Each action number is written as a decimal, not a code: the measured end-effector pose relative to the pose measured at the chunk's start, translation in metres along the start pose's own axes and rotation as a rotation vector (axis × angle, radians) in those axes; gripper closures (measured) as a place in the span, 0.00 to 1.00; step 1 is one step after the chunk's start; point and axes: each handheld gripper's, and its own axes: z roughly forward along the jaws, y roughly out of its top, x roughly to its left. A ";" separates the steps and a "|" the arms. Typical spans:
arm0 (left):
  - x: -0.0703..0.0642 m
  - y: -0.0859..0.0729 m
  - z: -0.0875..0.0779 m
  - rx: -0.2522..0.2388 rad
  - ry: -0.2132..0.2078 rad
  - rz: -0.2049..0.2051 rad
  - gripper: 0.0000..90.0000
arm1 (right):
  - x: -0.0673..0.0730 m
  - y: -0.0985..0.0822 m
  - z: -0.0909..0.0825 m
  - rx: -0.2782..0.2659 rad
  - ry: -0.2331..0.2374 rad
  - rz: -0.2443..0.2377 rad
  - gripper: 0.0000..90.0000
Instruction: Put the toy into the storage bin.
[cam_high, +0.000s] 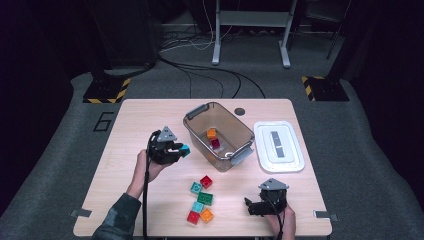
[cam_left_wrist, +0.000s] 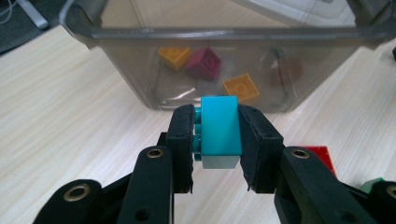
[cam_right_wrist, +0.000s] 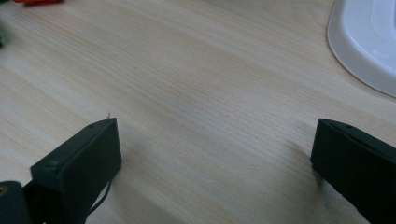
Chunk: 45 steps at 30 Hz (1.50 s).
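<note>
Pale wooden table (cam_high: 150, 115) on grey carpet; left gripper (cam_high: 179, 148) clamps a cyan plastic brick (cam_left_wrist: 219, 128) just left of the clear plastic tub (cam_high: 192, 131); right gripper (cam_right_wrist: 215, 154) gapes near the table's near-right edge, bare wood around it

Two tools were at work, the left tool (cam_high: 175, 149) and the right tool (cam_high: 253, 206). One cyan brick (cam_left_wrist: 220, 130) sat between the left tool's pads. Six loose bricks lay on the counter (cam_high: 130, 125) between the two tools: two red (cam_high: 206, 181), two teal (cam_high: 196, 188), one green (cam_high: 205, 198) and one orange (cam_high: 206, 215). One clear bin (cam_high: 219, 136) stood just beyond the left tool, holding three bricks that could be made out, two orange (cam_left_wrist: 241, 87) and one dark red (cam_left_wrist: 204, 63). One white lid (cam_high: 278, 146) lay beyond the right tool.
</note>
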 end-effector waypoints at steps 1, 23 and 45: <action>0.001 0.002 -0.001 -0.007 0.004 -0.002 0.75 | 0.000 0.000 0.000 -0.001 0.000 0.003 0.01; 0.017 0.061 -0.006 -0.060 0.042 0.026 0.75 | 0.001 0.000 0.000 -0.004 -0.003 0.012 0.01; 0.024 0.094 0.021 -0.058 0.058 0.035 0.75 | 0.001 0.000 0.000 -0.003 0.000 0.007 0.01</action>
